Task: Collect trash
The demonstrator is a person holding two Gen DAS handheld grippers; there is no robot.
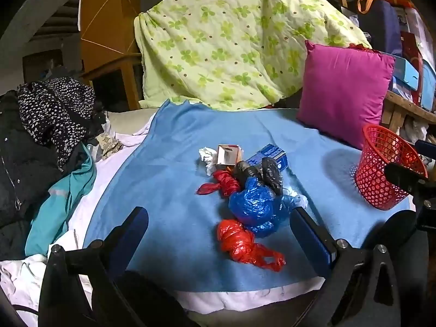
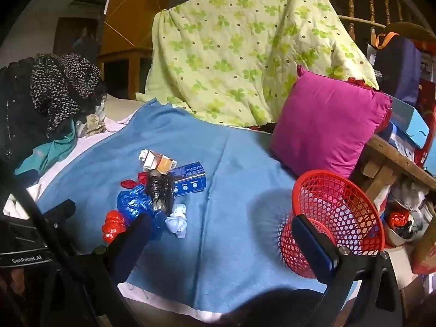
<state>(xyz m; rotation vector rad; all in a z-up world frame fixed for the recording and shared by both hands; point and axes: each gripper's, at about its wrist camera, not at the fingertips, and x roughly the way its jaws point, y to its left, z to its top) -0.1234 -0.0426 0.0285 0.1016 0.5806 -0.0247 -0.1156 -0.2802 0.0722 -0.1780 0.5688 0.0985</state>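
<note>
— Where is the trash?

— It sits in a little pile on the blue blanket (image 1: 174, 190) on the bed. Closest is a red plastic bag (image 1: 246, 244), all scrunched up. Right behind it, touching it, is a blue plastic bag (image 1: 254, 204). A black bag (image 1: 261, 173) lies on top of the blue one.

— What else is in the pile?

— A smaller red bag (image 1: 222, 184), a white crumpled tissue (image 1: 207, 158), an open cardboard box (image 1: 228, 156) and a blue box (image 1: 272, 156) (it has white print on it, too small to read). Another white tissue (image 2: 178, 219) lies at the right side of the pile.

— Where does the trash go?

— There is a red basket (image 2: 333, 218) with lots of holes. It stands on the blanket, well apart from the pile, near the right edge of the bed. A pink pillow (image 1: 344, 92) leans just behind it.

— What are the grippers doing?

— The left hand-held gripper (image 1: 220, 234) hangs over the near red bag with its two fingers spread wide, holding nothing. The right hand-held gripper (image 2: 224, 241) has its fingers wide apart too, and nothing is in it. Its right finger (image 2: 316, 245) is in front of the basket.

— What is at the back?

— A green flowery quilt (image 1: 231, 41), and a heap of dark clothes (image 1: 46, 120) on the left.
</note>
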